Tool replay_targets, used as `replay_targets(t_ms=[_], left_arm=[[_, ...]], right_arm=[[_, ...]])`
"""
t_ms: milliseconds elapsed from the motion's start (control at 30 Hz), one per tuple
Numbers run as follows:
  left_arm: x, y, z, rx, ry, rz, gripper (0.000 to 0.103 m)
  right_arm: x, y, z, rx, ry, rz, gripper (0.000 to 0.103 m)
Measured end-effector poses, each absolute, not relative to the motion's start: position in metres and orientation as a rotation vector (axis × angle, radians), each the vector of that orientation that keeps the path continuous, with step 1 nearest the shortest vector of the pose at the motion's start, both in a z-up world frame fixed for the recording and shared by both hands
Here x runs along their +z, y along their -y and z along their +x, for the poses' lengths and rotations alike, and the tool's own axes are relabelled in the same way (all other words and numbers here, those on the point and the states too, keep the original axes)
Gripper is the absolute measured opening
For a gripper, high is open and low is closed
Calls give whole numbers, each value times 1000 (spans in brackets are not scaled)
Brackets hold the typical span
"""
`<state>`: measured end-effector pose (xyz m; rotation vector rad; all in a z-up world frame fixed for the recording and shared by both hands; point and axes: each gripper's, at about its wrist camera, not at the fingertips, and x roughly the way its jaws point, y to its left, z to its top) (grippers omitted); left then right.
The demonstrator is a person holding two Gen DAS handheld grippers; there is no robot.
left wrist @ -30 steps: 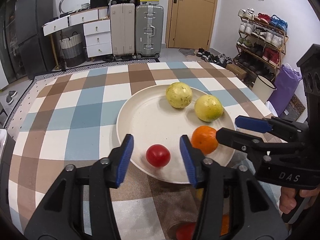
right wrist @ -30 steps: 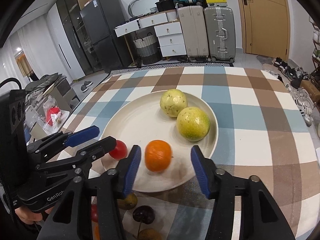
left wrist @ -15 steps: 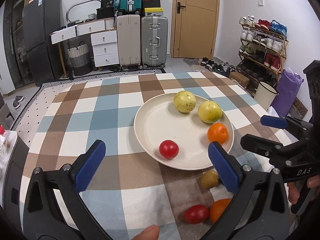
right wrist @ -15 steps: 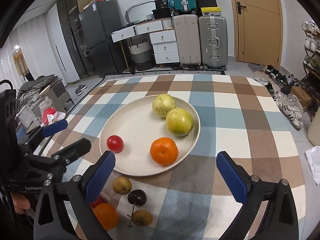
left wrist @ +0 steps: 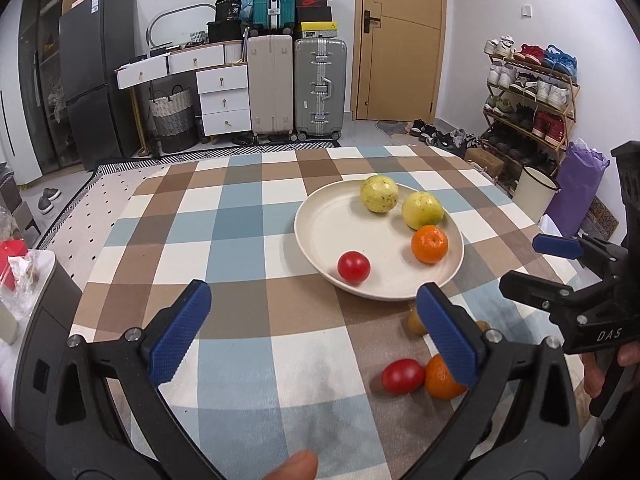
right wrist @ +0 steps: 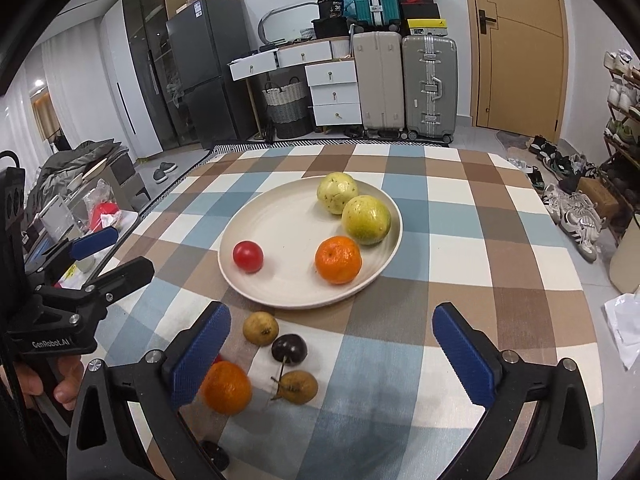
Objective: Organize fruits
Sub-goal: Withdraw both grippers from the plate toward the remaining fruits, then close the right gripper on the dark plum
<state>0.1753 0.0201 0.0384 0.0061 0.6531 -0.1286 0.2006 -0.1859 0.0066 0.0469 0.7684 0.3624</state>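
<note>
- My left tongs and right tongs both gape wide and hold nothing.
- Done, I judge: the plate on the checked counter carries two yellow-green fruits, an orange and a red tomato.
- Left: near the plate's front rim lie a second orange, a dark plum, two small brownish fruits and a second red tomato.

Left tongs and right tongs both gape, empty.
</note>
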Motion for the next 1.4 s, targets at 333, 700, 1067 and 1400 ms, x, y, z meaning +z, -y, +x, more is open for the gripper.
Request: replay_targets(t_ms=[333, 700, 1067, 1400], left_arm=[[38, -21, 149, -120, -658, 20, 102], [23, -17, 135, -132, -698, 23, 102], [10, -13, 121, -140, -730, 21, 102], [0, -12, 116, -140, -754, 11, 102]], right_arm=[[4, 187, 179, 374, -789, 43, 103], [-13, 181, 162, 395, -865, 17, 103], [-38, 164, 137, 458, -953, -26, 102], [-48, 146, 123, 517, -985, -72, 94]])
